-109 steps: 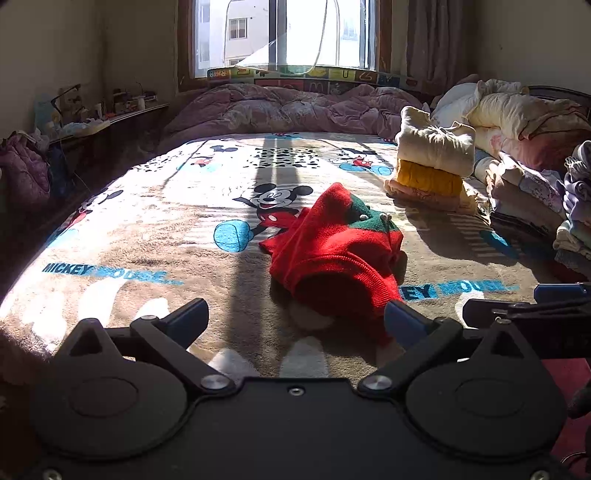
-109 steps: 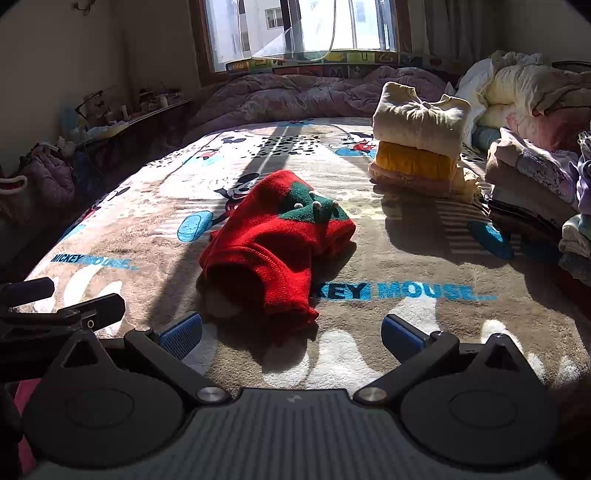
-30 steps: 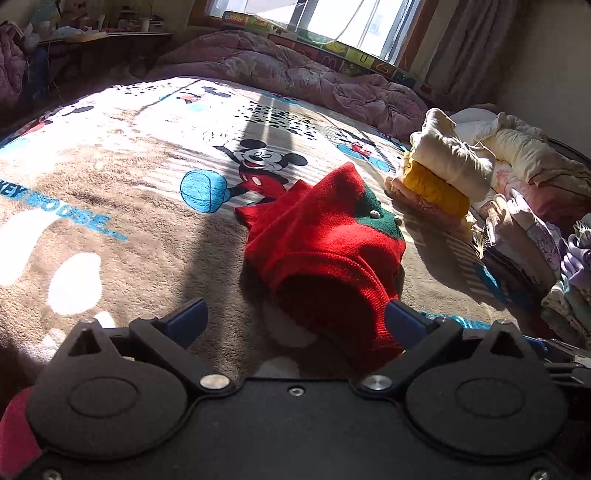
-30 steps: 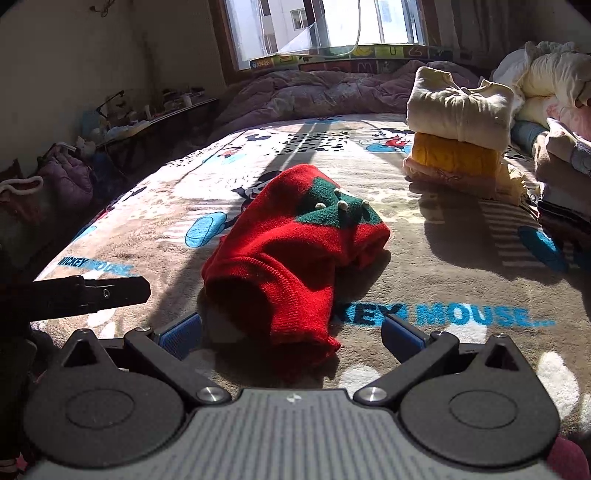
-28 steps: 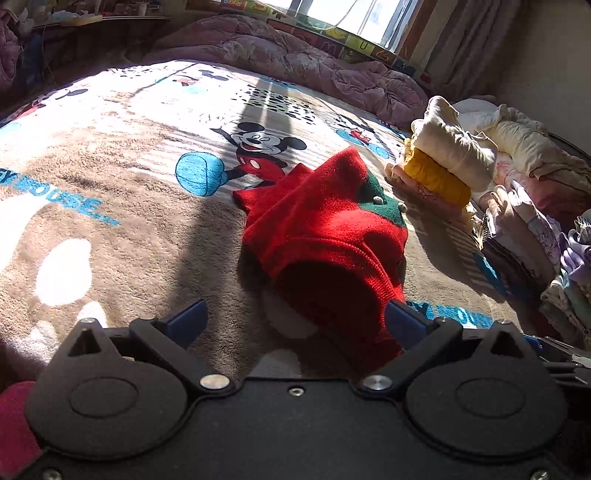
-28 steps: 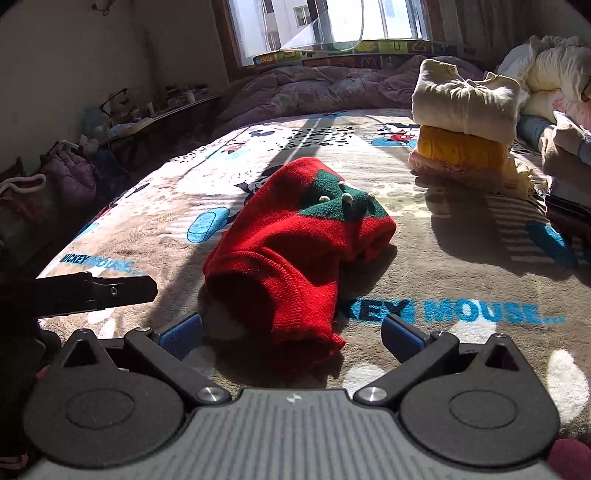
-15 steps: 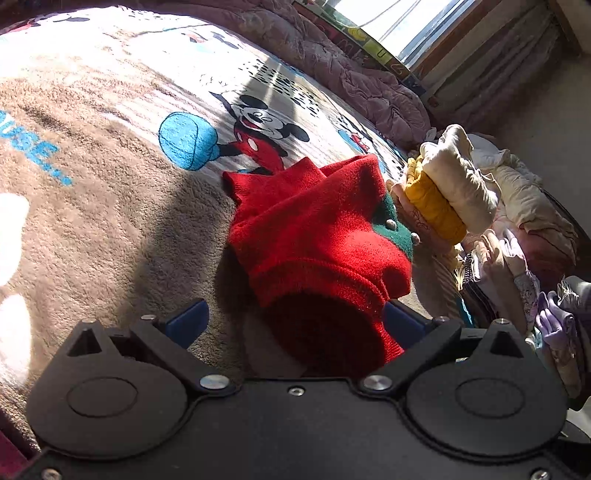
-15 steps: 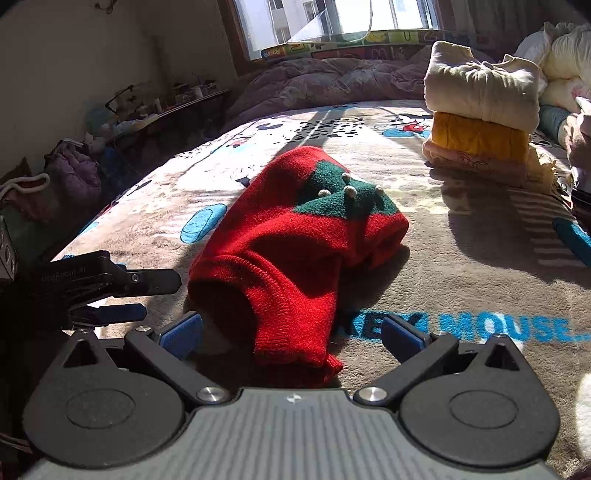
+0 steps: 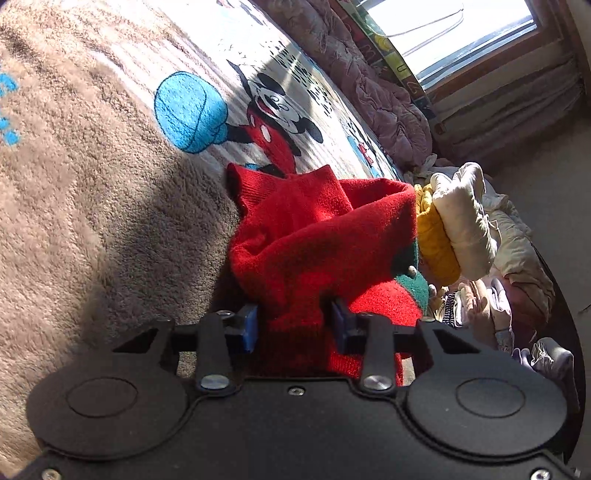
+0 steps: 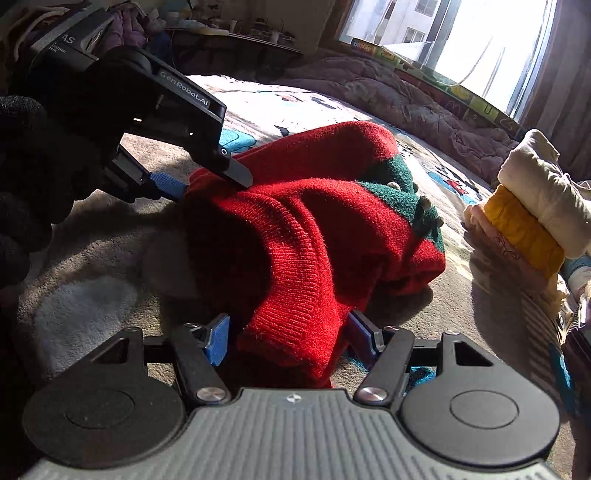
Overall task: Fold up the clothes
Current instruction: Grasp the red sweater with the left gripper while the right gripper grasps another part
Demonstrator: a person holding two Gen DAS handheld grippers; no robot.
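A red knit sweater (image 9: 314,240) with a green beaded collar (image 10: 395,192) lies rumpled on the Mickey Mouse blanket (image 9: 92,184). In the left wrist view my left gripper (image 9: 294,325) is shut on a thick bunch of the sweater's hem, with both blue pads pressed into the fabric. The right wrist view shows the left gripper (image 10: 205,181) biting the sweater's (image 10: 314,206) left edge. My right gripper (image 10: 289,339) straddles the near ribbed hem. Its jaws are partly drawn in, with a small gap beside the left pad (image 10: 218,339).
A stack of folded cream and yellow clothes (image 10: 528,206) stands on the bed right of the sweater. More loose clothing (image 9: 517,266) is piled at the far right. A pink quilt (image 10: 406,99) lies under the window. A cluttered shelf (image 10: 240,33) runs along the left wall.
Both grippers moved forward and down to the sweater's hem. The left gripper has closed on the fabric. The right gripper's jaws have narrowed around the hem.
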